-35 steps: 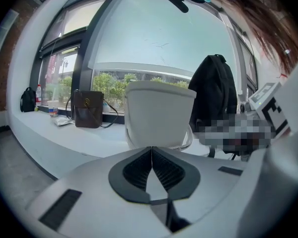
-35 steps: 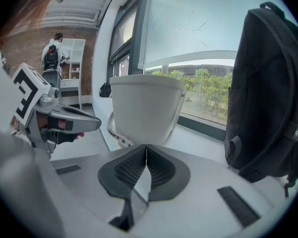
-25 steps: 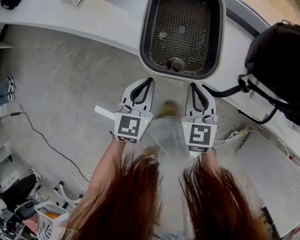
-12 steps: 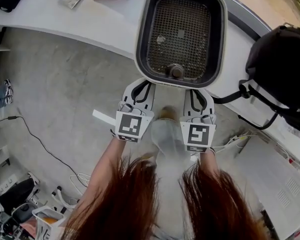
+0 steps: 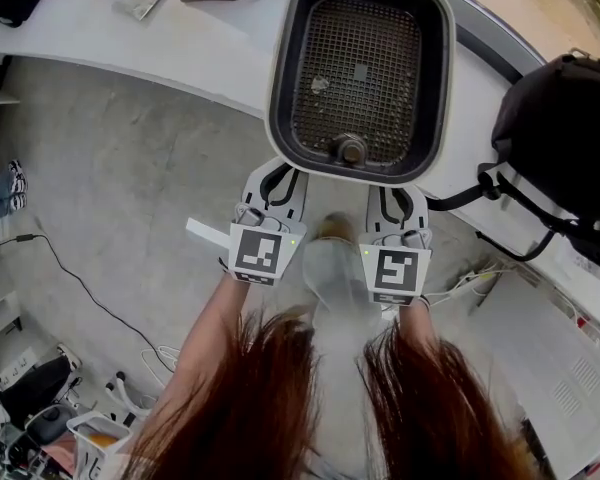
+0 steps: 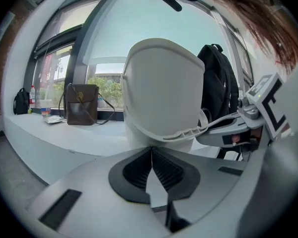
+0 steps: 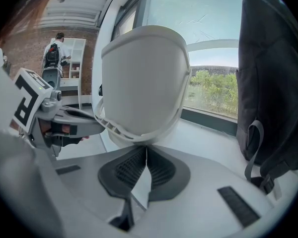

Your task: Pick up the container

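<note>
At the near edge of the curved white counter (image 5: 180,48), the white rounded plastic container (image 5: 288,78) with a dark inside is held by both tools. Its near end sticks out past the counter edge, above the grey concrete floor (image 5: 110,168). Whether its far end rests on the counter I cannot tell. A metal mesh (image 5: 365,68) lies on the bottom of the container.

The left gripper (image 5: 285,166) has its jaws fully together, and they pinch the thin lip on the near left side of the container (image 6: 161,93); in its own view the left gripper (image 6: 150,148) meets this lip just at the tips. The right gripper (image 5: 395,186) is closed in the same way on the near right side of the lip, and the white body of the container (image 7: 141,78) stands directly above the right gripper (image 7: 146,147).

A black fabric backpack (image 5: 565,148) stands on the counter, to the right of the container.
</note>
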Demonstrator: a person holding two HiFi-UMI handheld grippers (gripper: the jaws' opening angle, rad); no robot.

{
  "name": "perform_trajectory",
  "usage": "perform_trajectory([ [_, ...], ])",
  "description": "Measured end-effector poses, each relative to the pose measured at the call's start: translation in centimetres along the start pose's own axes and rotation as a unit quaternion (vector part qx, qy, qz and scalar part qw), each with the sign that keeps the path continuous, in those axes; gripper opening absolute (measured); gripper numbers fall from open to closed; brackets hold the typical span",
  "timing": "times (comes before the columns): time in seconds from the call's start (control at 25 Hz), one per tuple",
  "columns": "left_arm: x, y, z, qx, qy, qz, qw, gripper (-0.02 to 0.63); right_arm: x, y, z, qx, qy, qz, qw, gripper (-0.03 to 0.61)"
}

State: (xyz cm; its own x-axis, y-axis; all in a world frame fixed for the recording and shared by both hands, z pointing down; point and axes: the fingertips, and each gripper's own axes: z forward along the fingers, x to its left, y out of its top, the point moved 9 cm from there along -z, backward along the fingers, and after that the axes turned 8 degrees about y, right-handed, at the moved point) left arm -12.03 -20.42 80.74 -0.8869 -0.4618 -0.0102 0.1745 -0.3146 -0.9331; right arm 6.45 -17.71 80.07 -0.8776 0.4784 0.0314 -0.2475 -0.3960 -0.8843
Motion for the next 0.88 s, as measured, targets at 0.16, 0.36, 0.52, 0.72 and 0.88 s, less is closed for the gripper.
perform_trajectory([
  [0.16, -0.2, 0.4, -0.3, 0.004, 0.000, 0.003, 1.0000, 0.015, 0.1, 0.3, -0.4, 0.003, 0.001, 0.005, 1.000, 0.025],
  [0.36, -0.7, 1.3, -1.0, 0.010, -0.005, 0.012, 0.9999, 0.016, 0.4, 1.1, -1.3, 0.010, 0.005, 0.010, 1.000, 0.025],
  [0.52, -0.9, 2.4, -2.0, 0.018, -0.005, 0.011, 0.9998, 0.015, 0.8, 2.0, -2.4, 0.016, 0.008, 0.014, 1.000, 0.025],
  [0.72, -1.0, 4.0, -3.2, 0.022, -0.003, 0.015, 0.9996, 0.015, 1.0, 3.3, -3.8, 0.020, 0.004, 0.022, 1.000, 0.025],
  [0.88, -0.8, 5.5, -4.0, 0.024, 0.001, 0.015, 0.9996, 0.017, 0.8, 4.9, -4.7, 0.016, -0.002, 0.037, 0.999, 0.025],
])
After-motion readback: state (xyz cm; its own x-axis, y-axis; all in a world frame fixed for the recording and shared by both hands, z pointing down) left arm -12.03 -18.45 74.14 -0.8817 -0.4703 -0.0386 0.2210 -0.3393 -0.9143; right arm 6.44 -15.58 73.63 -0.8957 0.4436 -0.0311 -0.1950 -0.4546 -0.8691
